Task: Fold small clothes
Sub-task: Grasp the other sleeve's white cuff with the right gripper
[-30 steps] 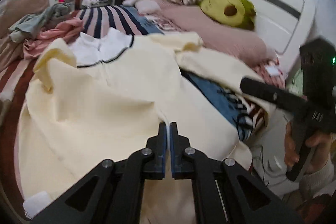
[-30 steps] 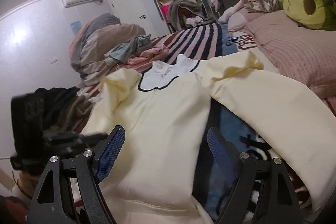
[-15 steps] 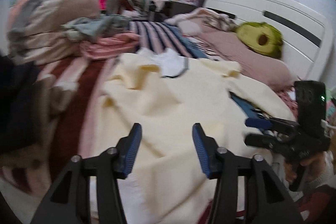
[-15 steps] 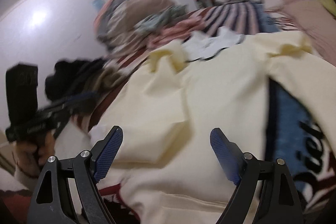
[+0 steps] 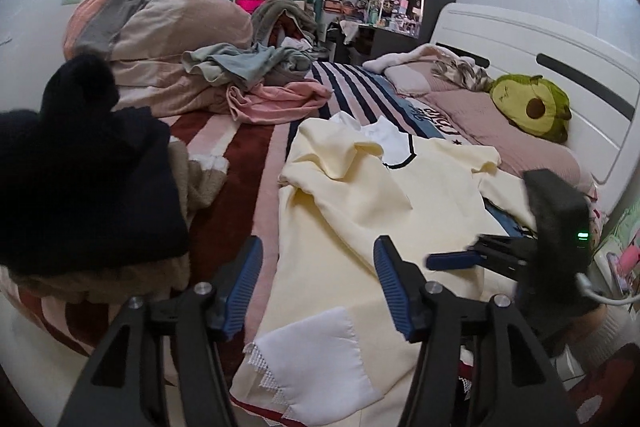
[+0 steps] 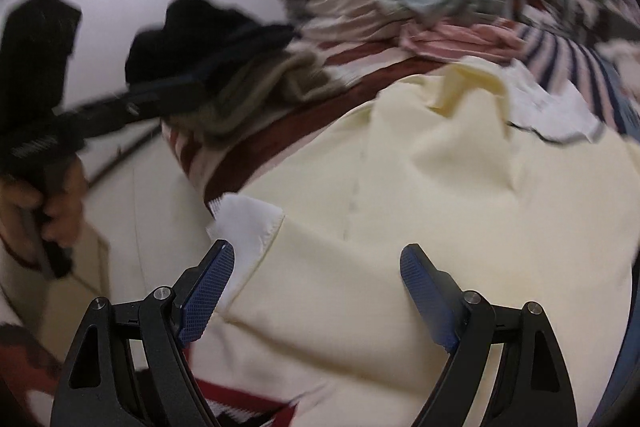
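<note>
A cream dress (image 5: pixel 360 211) with a white, black-trimmed collar (image 5: pixel 390 141) lies spread on the striped bed cover (image 5: pixel 236 195), its white lace-edged hem (image 5: pixel 316 351) nearest me. My left gripper (image 5: pixel 318 247) hovers over the dress's left edge; its jaws are opening and nothing is between them. My right gripper (image 5: pixel 472 253) is in from the right, low over the skirt. In the right wrist view that gripper (image 6: pixel 316 255) stands open above the cream dress (image 6: pixel 440 187) by the white hem corner (image 6: pixel 248 223). A hand (image 6: pixel 60 211) holds the blurred left gripper (image 6: pixel 172 87).
A black garment on a beige pile (image 5: pixel 80 167) sits at the left. Pink (image 5: pixel 276 99) and grey-green (image 5: pixel 244 63) clothes lie beyond the dress, before a rolled duvet (image 5: pixel 160 19). An avocado plush (image 5: pixel 528 107) rests on the pillows by the white headboard (image 5: pixel 540 39).
My left gripper let go of the cream fabric, opened and drew back toward the dress's left edge. The right gripper swung left and lower, over the hem corner.
</note>
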### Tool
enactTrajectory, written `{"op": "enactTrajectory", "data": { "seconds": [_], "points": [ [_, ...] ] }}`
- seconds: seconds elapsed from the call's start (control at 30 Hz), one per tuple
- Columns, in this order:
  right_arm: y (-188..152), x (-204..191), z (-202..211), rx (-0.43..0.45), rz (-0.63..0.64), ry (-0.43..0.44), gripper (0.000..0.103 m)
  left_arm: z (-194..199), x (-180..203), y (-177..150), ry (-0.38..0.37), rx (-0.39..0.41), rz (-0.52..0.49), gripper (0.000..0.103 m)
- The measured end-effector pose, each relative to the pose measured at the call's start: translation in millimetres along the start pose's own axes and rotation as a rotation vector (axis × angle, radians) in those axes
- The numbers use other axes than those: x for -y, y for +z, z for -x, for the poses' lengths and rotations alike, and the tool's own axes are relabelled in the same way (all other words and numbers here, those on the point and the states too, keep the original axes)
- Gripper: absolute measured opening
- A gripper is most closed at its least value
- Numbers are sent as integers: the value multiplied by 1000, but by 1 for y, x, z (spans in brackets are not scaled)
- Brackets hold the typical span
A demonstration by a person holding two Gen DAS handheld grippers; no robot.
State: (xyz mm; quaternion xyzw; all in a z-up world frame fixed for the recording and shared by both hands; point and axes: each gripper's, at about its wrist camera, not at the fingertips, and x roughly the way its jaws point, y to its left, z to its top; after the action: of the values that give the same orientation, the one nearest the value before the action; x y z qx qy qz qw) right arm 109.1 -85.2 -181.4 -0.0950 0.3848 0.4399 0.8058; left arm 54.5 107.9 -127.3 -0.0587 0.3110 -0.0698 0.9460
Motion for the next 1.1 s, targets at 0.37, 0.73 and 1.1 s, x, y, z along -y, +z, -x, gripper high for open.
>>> {"op": "enactTrajectory", "data": {
  "seconds": [0.37, 0.73, 1.1],
  "points": [
    [-18, -19, -27, -235, 209, 8, 25, -3, -3, -5, -13, -14, -3, 53],
    [-34, 0, 28, -149, 131, -146, 0, 3, 4, -7, -15, 3, 3, 54],
    [-43, 61, 79, -158, -15, -430, 7, 3, 10, -10, -23, -1, -4, 54]
  ]
}}
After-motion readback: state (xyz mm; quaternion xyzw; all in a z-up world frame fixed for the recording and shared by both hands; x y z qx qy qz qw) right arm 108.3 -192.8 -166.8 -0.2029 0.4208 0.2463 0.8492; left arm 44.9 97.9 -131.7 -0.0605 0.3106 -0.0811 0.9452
